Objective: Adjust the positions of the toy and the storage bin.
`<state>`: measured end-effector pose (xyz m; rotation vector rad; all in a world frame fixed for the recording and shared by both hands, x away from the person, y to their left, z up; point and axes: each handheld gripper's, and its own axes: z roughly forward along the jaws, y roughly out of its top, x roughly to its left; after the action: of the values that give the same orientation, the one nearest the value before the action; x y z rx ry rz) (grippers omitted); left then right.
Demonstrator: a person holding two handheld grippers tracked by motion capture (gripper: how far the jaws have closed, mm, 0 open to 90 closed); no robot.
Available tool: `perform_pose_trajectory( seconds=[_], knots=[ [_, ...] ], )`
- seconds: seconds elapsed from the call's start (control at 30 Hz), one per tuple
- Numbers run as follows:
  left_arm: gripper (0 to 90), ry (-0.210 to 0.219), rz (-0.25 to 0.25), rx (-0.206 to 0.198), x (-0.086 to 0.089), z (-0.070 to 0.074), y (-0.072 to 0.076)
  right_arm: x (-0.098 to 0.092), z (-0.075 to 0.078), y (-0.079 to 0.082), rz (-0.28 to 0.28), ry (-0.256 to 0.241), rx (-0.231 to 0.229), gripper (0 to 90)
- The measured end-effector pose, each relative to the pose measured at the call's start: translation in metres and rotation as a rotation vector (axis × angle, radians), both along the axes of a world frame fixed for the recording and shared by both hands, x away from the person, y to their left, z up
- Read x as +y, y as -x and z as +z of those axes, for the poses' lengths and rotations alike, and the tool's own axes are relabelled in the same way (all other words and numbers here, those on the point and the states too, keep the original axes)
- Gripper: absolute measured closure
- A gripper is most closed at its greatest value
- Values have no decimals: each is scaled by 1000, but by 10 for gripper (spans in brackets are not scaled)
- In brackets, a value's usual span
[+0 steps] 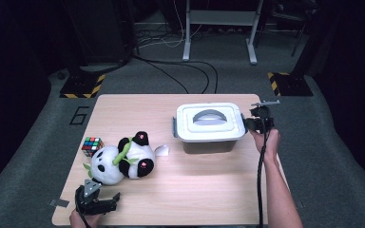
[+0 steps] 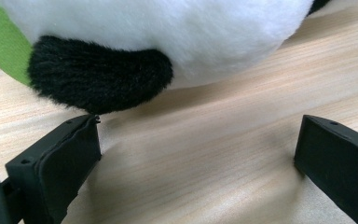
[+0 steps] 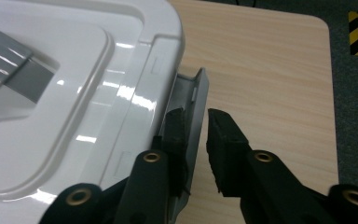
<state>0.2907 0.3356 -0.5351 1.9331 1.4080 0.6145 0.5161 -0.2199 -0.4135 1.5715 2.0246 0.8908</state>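
While the white lidded box (image 1: 210, 124) sat toward the far right of the wooden table (image 1: 195, 190), the right gripper (image 3: 196, 126) pinched the grey latch (image 3: 196, 95) on the box's right end, its jaws closed on that thin flap. Well to the left of the box lay the plush panda (image 1: 123, 159), with a colour cube (image 1: 91, 146) just beyond it. Nearer than the panda, the left gripper (image 2: 196, 154) stood with jaws spread wide, grasping nothing, its tips just short of the fur.
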Motion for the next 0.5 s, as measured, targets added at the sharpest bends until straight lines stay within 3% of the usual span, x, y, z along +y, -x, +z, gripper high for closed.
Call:
perform_pose_trajectory(
  seconds=[0.13, 0.33, 0.5],
  knots=[
    [2, -1, -3, -2, 0, 0, -1, -6, -6, 0, -6, -62, -2, 796],
    [7, 7, 0, -9, 0, -1, 0, -2, -4, 10, -68, -79, 21, 801],
    [9, 5, 0, -8, 1, -1, 0, 1, -5, 24, -78, -83, 22, 794]
  ],
)
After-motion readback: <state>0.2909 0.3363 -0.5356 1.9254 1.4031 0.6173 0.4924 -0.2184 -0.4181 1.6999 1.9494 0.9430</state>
